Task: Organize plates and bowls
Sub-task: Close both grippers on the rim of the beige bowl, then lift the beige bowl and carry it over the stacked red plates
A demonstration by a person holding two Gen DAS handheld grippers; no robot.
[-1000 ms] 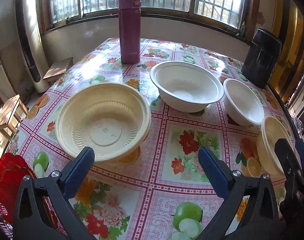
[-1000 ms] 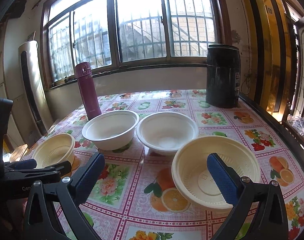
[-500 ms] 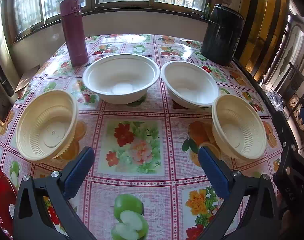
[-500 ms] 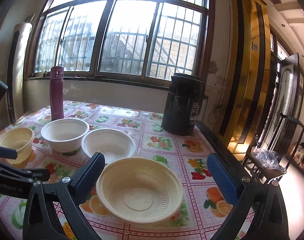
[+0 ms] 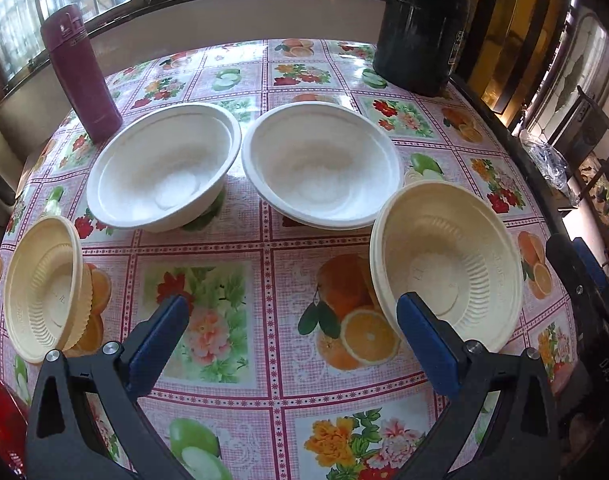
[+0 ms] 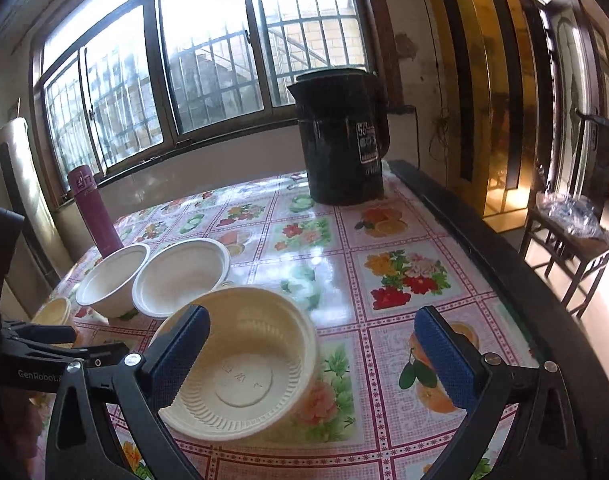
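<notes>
- Left gripper (image 5: 292, 336) is being held wide open, gripping nothing; right gripper (image 6: 312, 344) likewise.
- Cream bowl (image 6: 240, 364) is lying just ahead of the right gripper's left finger; that thin rim is being judged likely to be nudged or tipped.
- Two white bowls (image 5: 164, 168) are sitting farther ahead.
- Second cream bowl (image 5: 44, 292) is being cropped leftward; a red item (image 5: 0, 420) cannot be identified.

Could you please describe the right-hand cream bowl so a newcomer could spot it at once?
Start at the tall black kettle by the window. Nearer along that side sits a ribbed cream plastic bowl. Its neighbours are smooth white bowls; its cream twin sits opposite.
</notes>
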